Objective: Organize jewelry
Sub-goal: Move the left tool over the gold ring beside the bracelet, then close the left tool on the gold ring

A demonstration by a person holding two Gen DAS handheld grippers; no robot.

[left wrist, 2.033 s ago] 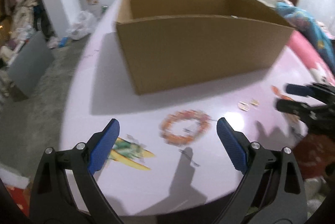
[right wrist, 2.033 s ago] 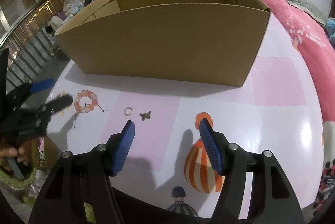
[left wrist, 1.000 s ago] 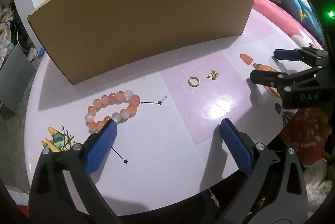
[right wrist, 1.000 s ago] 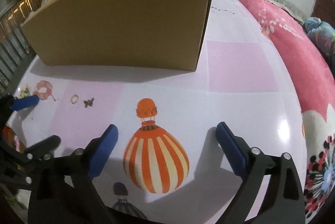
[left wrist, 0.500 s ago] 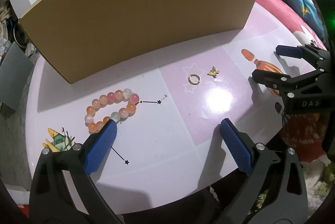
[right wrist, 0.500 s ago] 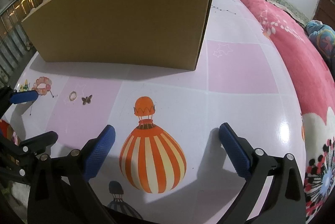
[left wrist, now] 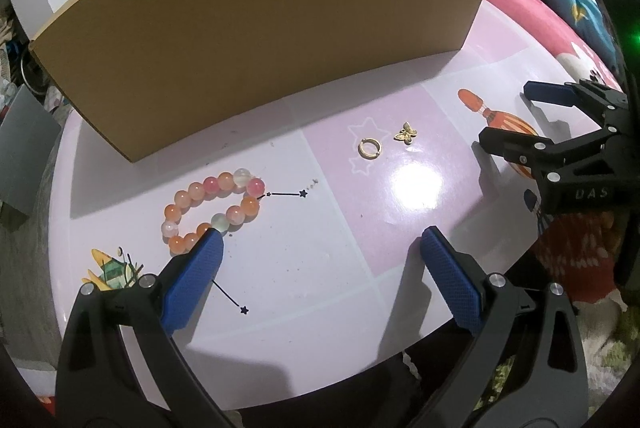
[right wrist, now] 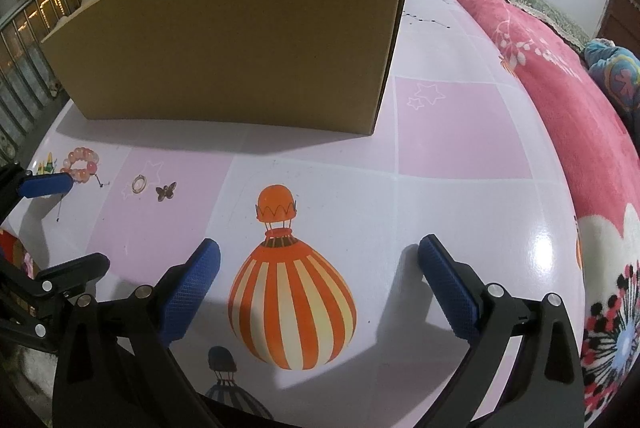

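An orange and pink bead bracelet (left wrist: 214,210) (right wrist: 81,163) lies on the pink and white table (left wrist: 280,268). To its right sit a small gold ring (left wrist: 369,148) (right wrist: 139,184) and a gold butterfly charm (left wrist: 405,134) (right wrist: 165,191). My left gripper (left wrist: 318,258) hovers open low over the table; its left pad is just in front of the bracelet. My right gripper (right wrist: 318,260) (left wrist: 516,120) stands open over an orange striped balloon print, well to the right of the jewelry. Both hold nothing.
A large open cardboard box (left wrist: 260,20) (right wrist: 240,40) stands behind the jewelry. A pink floral blanket (right wrist: 560,76) runs along the table's right side. A grey floor with clutter (left wrist: 20,132) lies beyond the left edge.
My left gripper dropped low and came close to the bracelet over two seconds, then barely moved. My right gripper swung right and opened wider, away from the ring and charm.
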